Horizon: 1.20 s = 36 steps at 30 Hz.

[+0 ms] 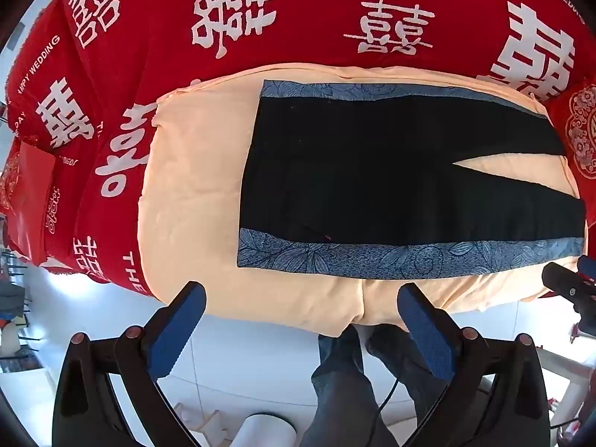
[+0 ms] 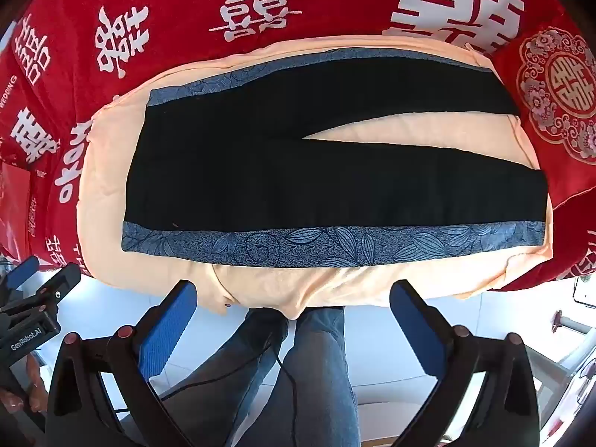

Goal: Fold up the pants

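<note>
Black pants (image 1: 372,171) (image 2: 298,171) with blue floral side stripes lie flat on a peach blanket (image 1: 193,171) (image 2: 104,171), waist to the left, two legs running right with a narrow gap between them. My left gripper (image 1: 301,301) hangs open above the blanket's near edge, nothing between its blue pads. My right gripper (image 2: 294,294) is likewise open and empty, high over the near edge. In the right wrist view the left gripper (image 2: 37,279) shows at the far left; in the left wrist view the right gripper (image 1: 570,283) shows at the right edge.
A red bedspread (image 1: 298,11) (image 2: 149,7) with white characters covers the bed around the blanket. A red cushion (image 2: 558,104) (image 1: 581,130) lies by the pant legs' ends. A person's legs in jeans (image 2: 316,372) (image 1: 342,380) stand on the white tiled floor (image 1: 242,354) below.
</note>
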Tool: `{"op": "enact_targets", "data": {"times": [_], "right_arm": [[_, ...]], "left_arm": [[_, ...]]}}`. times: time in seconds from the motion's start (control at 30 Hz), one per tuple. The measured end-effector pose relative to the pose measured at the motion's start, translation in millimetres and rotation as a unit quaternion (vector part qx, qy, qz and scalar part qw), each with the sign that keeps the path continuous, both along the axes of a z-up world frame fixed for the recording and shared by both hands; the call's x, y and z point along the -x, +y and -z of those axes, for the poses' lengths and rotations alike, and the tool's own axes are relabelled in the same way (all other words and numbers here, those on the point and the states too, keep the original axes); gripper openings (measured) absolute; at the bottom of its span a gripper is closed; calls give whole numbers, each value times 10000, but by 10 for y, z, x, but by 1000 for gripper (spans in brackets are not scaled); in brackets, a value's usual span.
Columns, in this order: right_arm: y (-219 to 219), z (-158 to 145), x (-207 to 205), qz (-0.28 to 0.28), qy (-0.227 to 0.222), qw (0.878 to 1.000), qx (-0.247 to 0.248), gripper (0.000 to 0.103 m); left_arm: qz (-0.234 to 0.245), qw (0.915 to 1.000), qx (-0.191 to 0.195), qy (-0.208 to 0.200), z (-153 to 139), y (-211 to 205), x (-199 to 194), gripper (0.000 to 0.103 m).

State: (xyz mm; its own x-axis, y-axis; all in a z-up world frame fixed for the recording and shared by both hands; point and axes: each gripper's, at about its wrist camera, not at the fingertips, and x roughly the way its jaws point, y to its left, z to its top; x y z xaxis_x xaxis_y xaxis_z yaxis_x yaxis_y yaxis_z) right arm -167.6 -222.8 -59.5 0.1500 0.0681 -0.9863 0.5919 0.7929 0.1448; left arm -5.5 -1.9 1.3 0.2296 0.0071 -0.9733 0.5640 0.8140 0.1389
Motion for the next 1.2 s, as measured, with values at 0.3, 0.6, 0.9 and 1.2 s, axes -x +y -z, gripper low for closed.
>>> {"op": "enact_targets", "data": {"times": [0.3,0.6,0.9,1.2], "right_arm": [[17,-6,-6,-2,37,9999,108,103],[83,-17,-17,-122,112,9995,255,103],[121,-12,-28,-200,160,9992,299,103],[148,-43,-42,-265,145,9991,305,103]], "left_arm": [[-104,9990,-33,423,99,54,-56,103],[-220,9985,-147,485,128,84,-76,103],[-117,9983,64,565,90,85,-66,103],[-245,9976,120,634,111,133,-59,103]]}}
